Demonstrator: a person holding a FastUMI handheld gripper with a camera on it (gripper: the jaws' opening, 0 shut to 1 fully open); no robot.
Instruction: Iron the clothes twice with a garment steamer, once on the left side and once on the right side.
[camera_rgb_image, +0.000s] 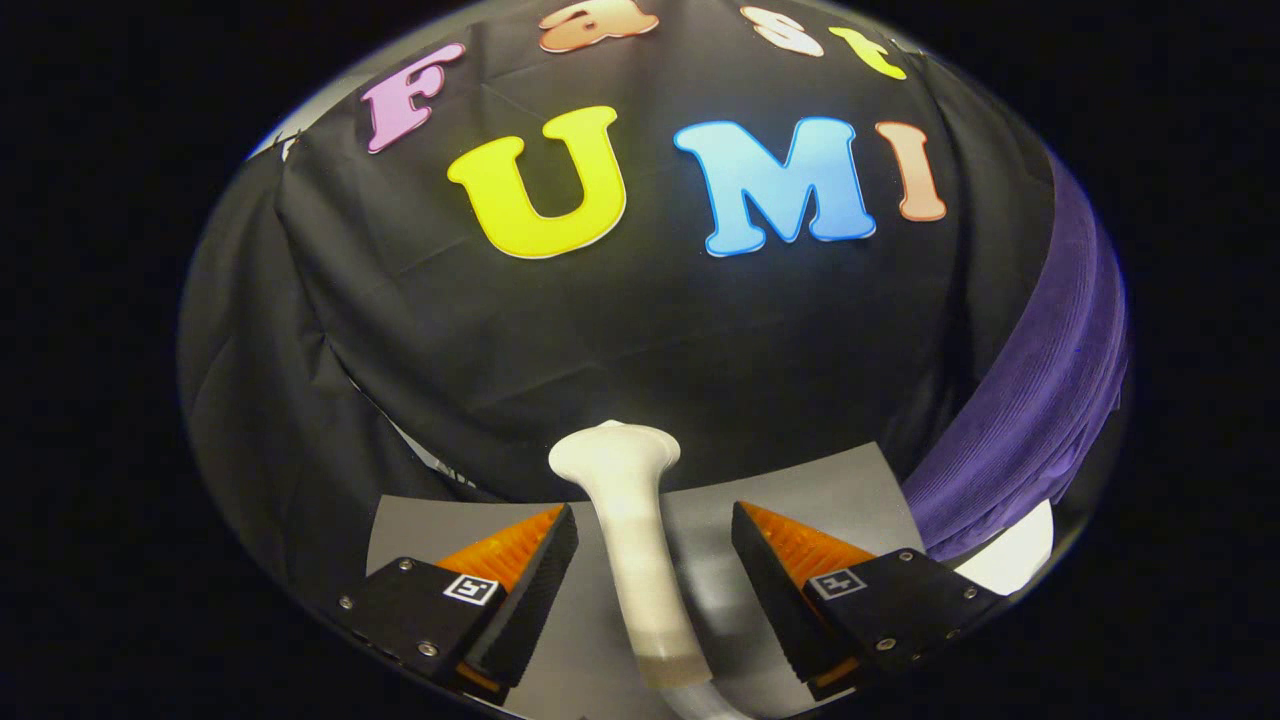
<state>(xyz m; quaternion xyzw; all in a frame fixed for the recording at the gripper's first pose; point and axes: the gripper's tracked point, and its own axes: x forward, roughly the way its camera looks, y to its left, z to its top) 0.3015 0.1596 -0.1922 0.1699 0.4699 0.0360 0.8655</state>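
Observation:
A white garment steamer (630, 530) lies on a grey surface (850, 480), its flared head pointing away from me and its handle running back between my fingers. My gripper (655, 540) is open, one finger on each side of the handle with a gap on both sides, neither touching it. A purple ribbed garment (1040, 400) hangs to the right, beyond the right finger, in front of the black cloth wall.
The black cloth wall (640, 330) stands just behind the grey surface. A white object (1015, 560) peeks out below the purple garment, right of the right finger.

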